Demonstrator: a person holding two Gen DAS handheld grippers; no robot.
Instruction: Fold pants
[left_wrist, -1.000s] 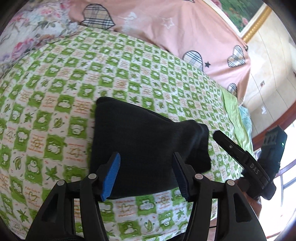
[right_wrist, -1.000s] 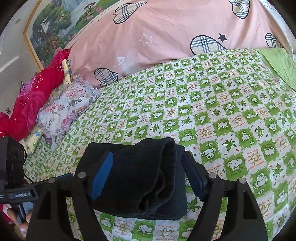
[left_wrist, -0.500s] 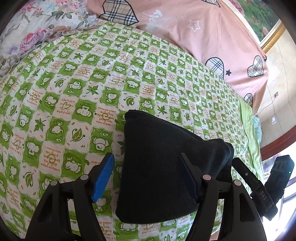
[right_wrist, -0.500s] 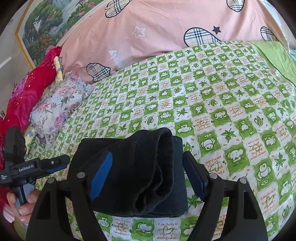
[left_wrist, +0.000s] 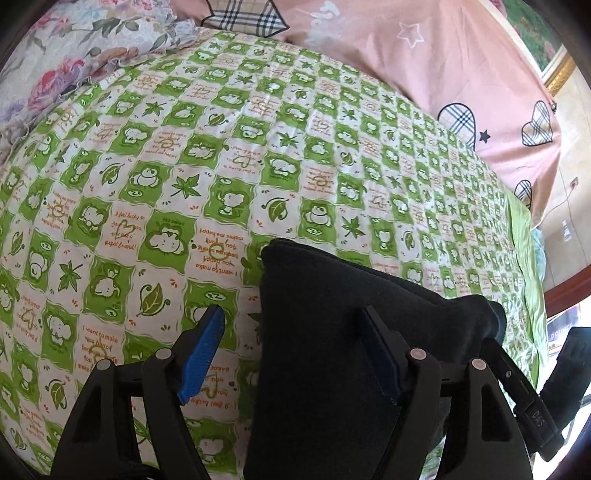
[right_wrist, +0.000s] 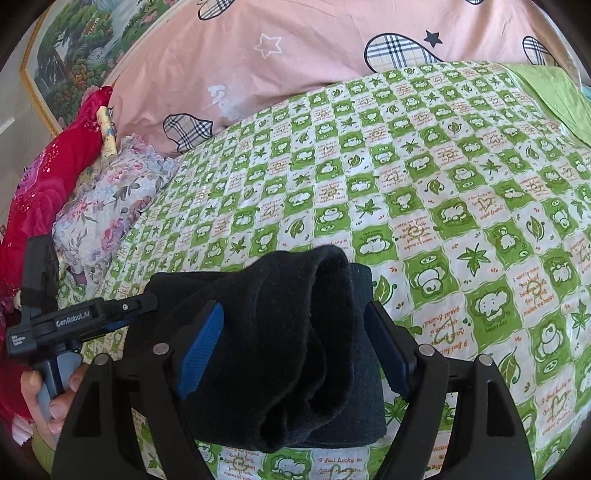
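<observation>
Pants (right_wrist: 295, 339), black and already reduced to a compact folded bundle, lie on the near part of the bed, closest to both cameras. In the right wrist view the right gripper (right_wrist: 291, 343) has its blue-padded fingers (right_wrist: 201, 347) spread wide to either side of the bundle's thick rolled end, with no sign of a pinch. In the left wrist view the left gripper (left_wrist: 295, 354) is likewise wide open: one pad (left_wrist: 203, 350) hangs over bare sheet, the other sits over the dark cloth (left_wrist: 332, 350), so it straddles the bundle's left edge and holds nothing.

Compared with a second ago, the left camera has slid sideways and nearer the sheet: the bundle then sat centred between its fingers, and now lies mostly to the right. The right view has hardly changed, and the bundle's shape is the same throughout. That reads as a release, with the folding likely finished or nearly so; perhaps only squaring or a last pat is left.

Past the bundle spreads the green-and-white checked bedsheet (right_wrist: 443, 184) with cartoon animals and leaves. The left gripper's handle, held in the person's left hand (right_wrist: 48, 398), shows at the edge of the right view. Further off lie a floral pillow (right_wrist: 107, 206), a red cloth (right_wrist: 40, 177), and a pink quilt (right_wrist: 295, 55) with plaid hearts; a framed landscape painting (right_wrist: 85, 48) hangs beyond.
</observation>
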